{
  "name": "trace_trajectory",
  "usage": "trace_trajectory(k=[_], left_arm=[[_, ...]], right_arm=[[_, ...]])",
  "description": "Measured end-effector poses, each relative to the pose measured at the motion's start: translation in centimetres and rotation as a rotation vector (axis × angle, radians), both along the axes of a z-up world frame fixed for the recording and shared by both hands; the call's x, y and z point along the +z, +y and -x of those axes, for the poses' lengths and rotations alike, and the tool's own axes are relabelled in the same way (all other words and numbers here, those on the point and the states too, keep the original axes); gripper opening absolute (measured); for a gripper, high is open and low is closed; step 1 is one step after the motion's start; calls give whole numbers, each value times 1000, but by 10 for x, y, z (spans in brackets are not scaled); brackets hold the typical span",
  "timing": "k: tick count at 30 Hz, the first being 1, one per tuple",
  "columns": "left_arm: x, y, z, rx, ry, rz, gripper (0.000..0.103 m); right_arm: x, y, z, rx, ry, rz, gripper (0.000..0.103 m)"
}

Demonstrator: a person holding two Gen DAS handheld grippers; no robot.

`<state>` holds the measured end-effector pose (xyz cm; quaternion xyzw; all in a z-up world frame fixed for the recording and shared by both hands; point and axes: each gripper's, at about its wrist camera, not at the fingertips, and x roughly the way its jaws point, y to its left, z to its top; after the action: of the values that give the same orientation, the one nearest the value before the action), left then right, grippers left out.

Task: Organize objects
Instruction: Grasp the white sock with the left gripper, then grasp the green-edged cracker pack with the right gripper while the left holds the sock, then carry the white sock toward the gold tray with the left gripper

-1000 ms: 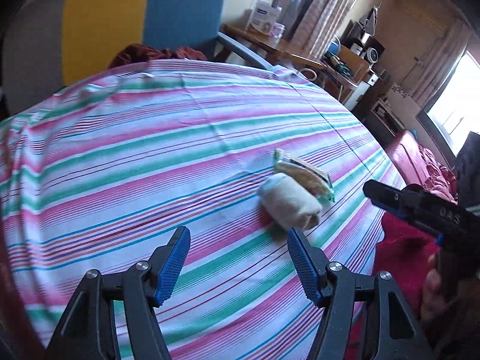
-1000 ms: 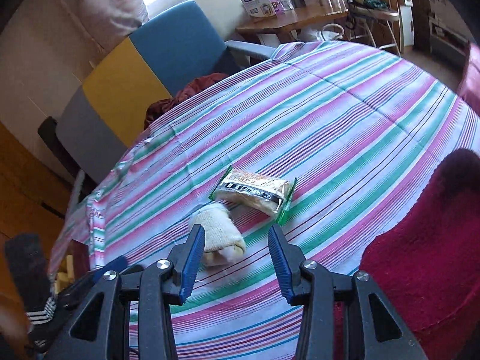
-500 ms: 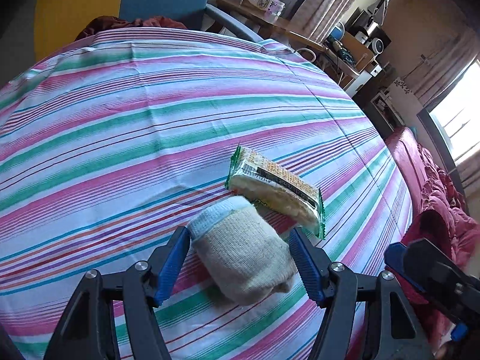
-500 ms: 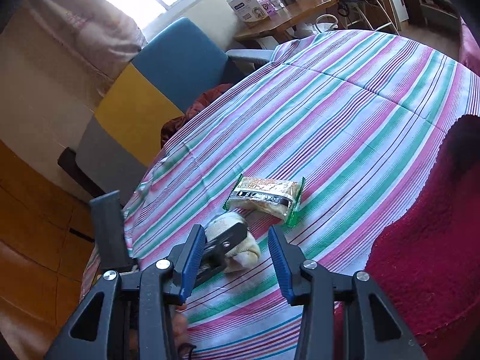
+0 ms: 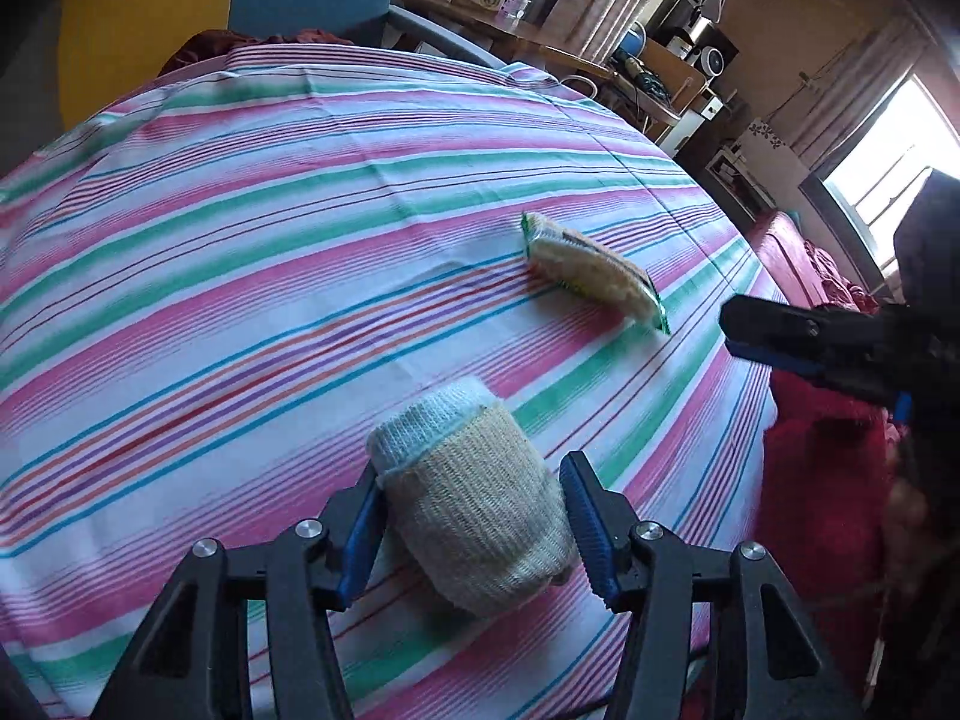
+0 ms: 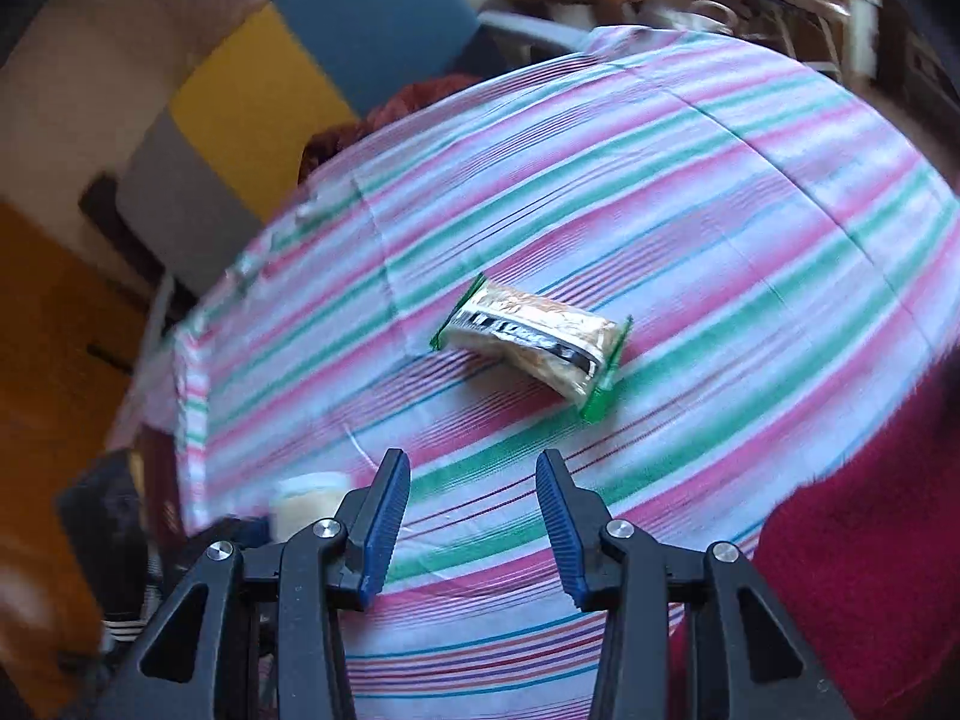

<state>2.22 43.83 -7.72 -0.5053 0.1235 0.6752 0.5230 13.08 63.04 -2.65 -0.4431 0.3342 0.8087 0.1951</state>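
A rolled beige sock with a pale blue cuff (image 5: 468, 510) sits between the fingers of my left gripper (image 5: 474, 531), which is shut on it just above the striped tablecloth (image 5: 240, 276). A green-edged snack packet (image 5: 591, 270) lies on the cloth farther off to the right; it also shows in the right wrist view (image 6: 534, 342). My right gripper (image 6: 474, 516) is open and empty, hovering short of the packet. The sock shows partly in the right wrist view (image 6: 306, 504), low left behind the finger. The right gripper shows from the side in the left wrist view (image 5: 780, 330).
A yellow, blue and grey chair (image 6: 270, 90) stands behind the table. A dark red cloth (image 6: 870, 570) covers the near right edge. A wooden side table with boxes (image 5: 498, 12) and shelves stand at the back.
My left gripper has closed on the sock and drawn it back away from the packet. The right gripper has swung toward the packet, still open.
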Motion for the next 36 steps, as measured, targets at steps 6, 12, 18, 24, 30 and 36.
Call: trace_trajectory(k=[6,12,18,24,30,36], left_arm=[[3,-69,16,58,22,-4,57],[1,-104,22,125,21,-19,58],[1,-102,19,129,38,-18,58],[-1,-102,19,141,33,-19,59],[-2,-101,19,157,34,-23,60],[-2,-103,15,177,65,-47,58]], right_arm=[[-7,13,54,196,-191,-174,44],[-31,33,94,310,-328,-227,44],[-46,45,108,326,-357,-212,50],[-61,52,112,311,-382,-200,53],[-70,38,105,274,-393,-193,38],[-70,-12,110,298,-367,-176,38]])
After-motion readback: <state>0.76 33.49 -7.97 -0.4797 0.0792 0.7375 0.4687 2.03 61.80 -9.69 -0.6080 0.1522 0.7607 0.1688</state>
